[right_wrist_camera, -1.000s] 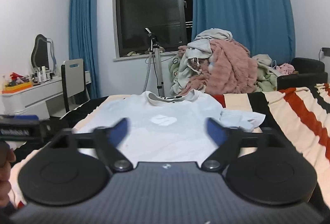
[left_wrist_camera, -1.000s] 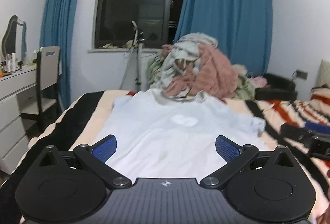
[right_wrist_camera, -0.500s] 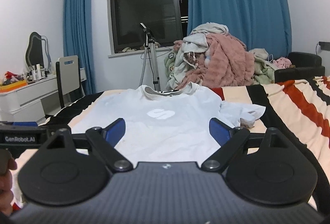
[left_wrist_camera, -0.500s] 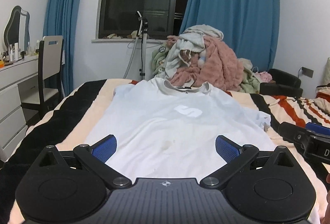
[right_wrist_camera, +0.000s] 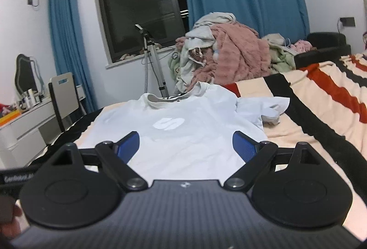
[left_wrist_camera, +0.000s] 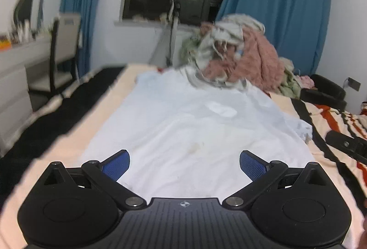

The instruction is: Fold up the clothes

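A pale blue T-shirt [left_wrist_camera: 183, 125] with a white chest logo lies flat, front up, on the striped bed, collar at the far end; it also shows in the right wrist view [right_wrist_camera: 183, 129]. Its right sleeve [right_wrist_camera: 266, 109] is crumpled. My left gripper [left_wrist_camera: 184, 164] is open and empty, low over the shirt's near hem. My right gripper [right_wrist_camera: 185, 145] is open and empty over the hem's right side. Part of the right gripper [left_wrist_camera: 346, 145] shows at the right edge of the left wrist view.
A heap of unfolded clothes [right_wrist_camera: 224, 54] is piled past the bed's far end. The striped blanket [right_wrist_camera: 321, 100] runs to the right. A desk [right_wrist_camera: 27, 125] and a chair [right_wrist_camera: 64, 97] stand at the left, and a tripod [right_wrist_camera: 153, 61] stands by the window.
Both grippers have shifted over the shirt: the left view has swung right and lower and is motion-blurred, and the right view has tilted. Both stay open and empty. The shirt has not moved.
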`<state>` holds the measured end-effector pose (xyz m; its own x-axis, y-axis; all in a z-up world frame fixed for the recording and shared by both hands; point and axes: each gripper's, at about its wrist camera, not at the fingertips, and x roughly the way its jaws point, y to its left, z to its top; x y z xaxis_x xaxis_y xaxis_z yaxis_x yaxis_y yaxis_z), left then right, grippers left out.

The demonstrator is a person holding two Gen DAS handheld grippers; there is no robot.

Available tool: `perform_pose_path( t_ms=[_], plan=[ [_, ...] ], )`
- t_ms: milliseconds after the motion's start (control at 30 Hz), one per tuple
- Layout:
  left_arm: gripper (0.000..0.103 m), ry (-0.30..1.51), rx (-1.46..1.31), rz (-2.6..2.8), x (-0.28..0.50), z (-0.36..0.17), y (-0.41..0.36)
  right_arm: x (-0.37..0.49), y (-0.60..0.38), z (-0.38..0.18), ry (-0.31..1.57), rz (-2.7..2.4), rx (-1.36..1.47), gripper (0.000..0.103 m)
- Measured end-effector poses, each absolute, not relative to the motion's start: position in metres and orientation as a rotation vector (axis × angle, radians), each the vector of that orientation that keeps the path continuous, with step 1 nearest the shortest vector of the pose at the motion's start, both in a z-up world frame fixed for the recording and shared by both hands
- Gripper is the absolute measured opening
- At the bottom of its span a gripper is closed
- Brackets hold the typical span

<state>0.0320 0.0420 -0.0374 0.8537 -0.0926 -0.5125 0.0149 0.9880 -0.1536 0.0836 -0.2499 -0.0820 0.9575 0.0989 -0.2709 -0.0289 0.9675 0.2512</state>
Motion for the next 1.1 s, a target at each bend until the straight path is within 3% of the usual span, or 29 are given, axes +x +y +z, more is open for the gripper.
perform_pose_path(
  t_ms=[367, 500, 600, 700, 767, 800, 833, 900, 1033, 1100],
  plan=[
    [0.1, 0.591, -0.307, 0.102, 0.171, -0.058, 0.109, 0.143, -0.26, -0.121, 0.391, 0.022, 0.287, 0.089],
    [0.092, 0.614, -0.385, 0.17, 0.25, -0.072, 0.144, 0.16, -0.267, -0.135, 0.414, 0.009, 0.329, 0.089],
    [0.08, 0.616, -0.34, 0.185, 0.302, -0.081, 0.153, 0.175, -0.269, -0.145, 0.426, -0.011, 0.322, 0.089],
    [0.075, 0.609, -0.268, 0.217, 0.343, -0.086, 0.152, 0.19, -0.269, -0.155, 0.43, -0.028, 0.303, 0.089],
    [0.065, 0.608, -0.177, 0.245, 0.364, -0.088, 0.14, 0.197, -0.267, -0.158, 0.419, -0.029, 0.275, 0.089],
    [0.051, 0.608, -0.126, 0.258, 0.374, -0.089, 0.134, 0.2, -0.265, -0.159, 0.413, -0.027, 0.262, 0.089],
    [0.028, 0.611, -0.052, 0.256, 0.382, -0.091, 0.125, 0.203, -0.263, -0.16, 0.406, -0.024, 0.248, 0.089],
    [0.007, 0.612, 0.126, 0.195, 0.391, -0.094, 0.097, 0.208, -0.261, -0.163, 0.407, -0.018, 0.23, 0.089],
    [0.005, 0.47, 0.742, 0.138, 0.374, -0.118, 0.005, 0.209, -0.262, -0.163, 0.417, -0.016, 0.271, 0.089],
    [0.005, 0.431, 0.91, 0.051, 0.358, -0.134, -0.034, 0.205, -0.264, -0.161, 0.408, -0.024, 0.284, 0.089]
  ],
)
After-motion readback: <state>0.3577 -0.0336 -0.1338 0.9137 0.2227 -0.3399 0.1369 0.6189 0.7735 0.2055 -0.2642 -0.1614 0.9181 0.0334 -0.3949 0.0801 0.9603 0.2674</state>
